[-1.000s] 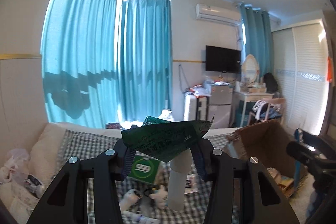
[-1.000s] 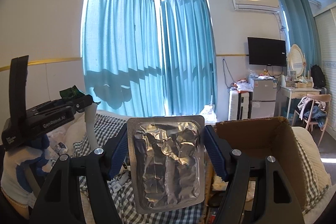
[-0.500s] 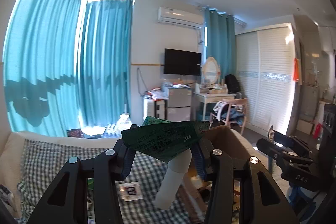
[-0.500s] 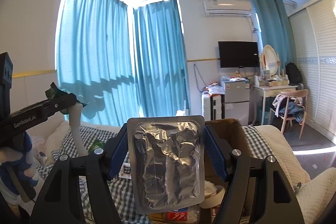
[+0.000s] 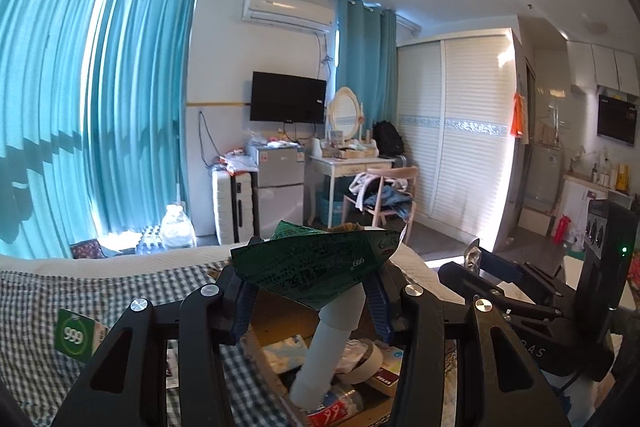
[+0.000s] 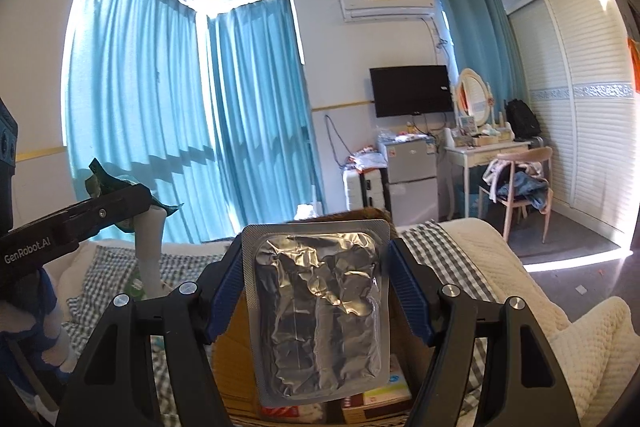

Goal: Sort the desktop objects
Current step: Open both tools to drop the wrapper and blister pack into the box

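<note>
My left gripper [image 5: 312, 291] is shut on a crumpled green sachet [image 5: 316, 267], and a white tube [image 5: 328, 351] hangs down from between its fingers. Under it lies an open cardboard box [image 5: 268, 319] holding several small items. My right gripper [image 6: 316, 283] is shut on a silver blister pack [image 6: 320, 311] that stands upright and hides most of the box [image 6: 232, 363] behind it. In the right wrist view the left gripper [image 6: 120, 199] shows at the left with the sachet [image 6: 116, 183] and tube [image 6: 150, 247]. The right gripper [image 5: 476, 263] shows at the right of the left wrist view.
A checked cloth [image 5: 80, 291] covers the surface, with a green 999 box [image 5: 76, 333] on it at the left. The cardboard box holds a tape roll [image 5: 366, 359] and a red tube [image 5: 336, 407]. A cream blanket [image 6: 520, 307] lies at the right. A gloved hand [image 6: 36, 307] holds the left gripper.
Both grippers have swung to the right, each keeping its load. The cardboard box has come under the left gripper, and the green 999 box has slid to the left of its view.
</note>
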